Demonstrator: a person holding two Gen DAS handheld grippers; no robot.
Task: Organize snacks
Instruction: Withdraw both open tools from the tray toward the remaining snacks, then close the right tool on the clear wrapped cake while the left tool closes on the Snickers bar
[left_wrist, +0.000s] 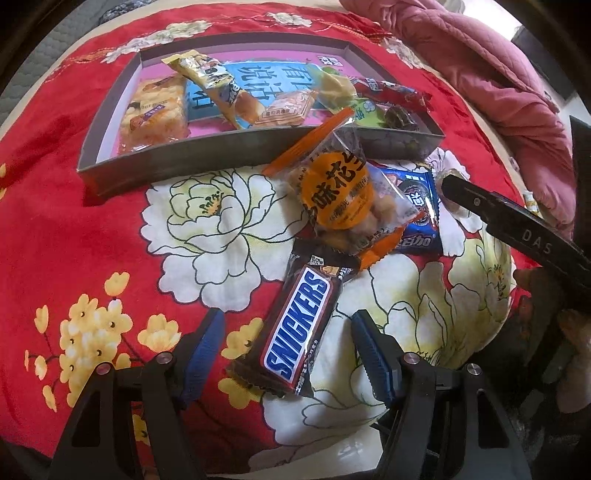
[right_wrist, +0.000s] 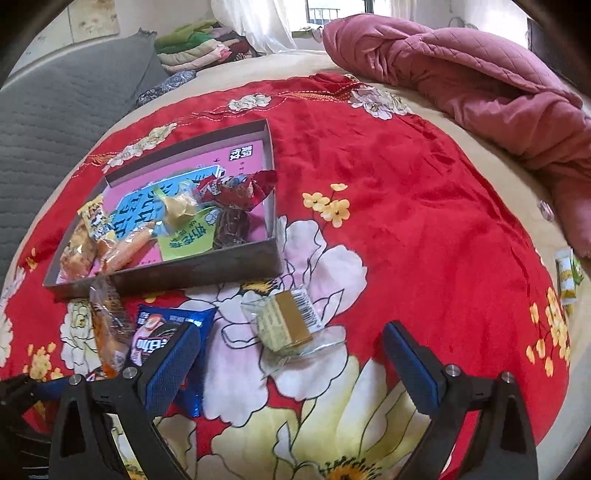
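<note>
Our left gripper (left_wrist: 288, 354) stands wide open over the red floral cloth (left_wrist: 55, 221), its blue pads either side of the Snickers bar (left_wrist: 295, 328) without pressing it. Our right gripper (right_wrist: 291, 354) is also open and empty, just short of a clear-wrapped gold sweet (right_wrist: 288, 321). Beyond lie an orange peanut packet (left_wrist: 343, 195) and blue biscuit packet (left_wrist: 421, 210), then the snack-filled box (left_wrist: 184, 162).

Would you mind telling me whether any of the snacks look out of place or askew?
Yes. The orange peanut packet leans tilted against the box wall, lying over the Snickers bar and a blue packet. A clear-wrapped snack lies alone on the cloth.
</note>
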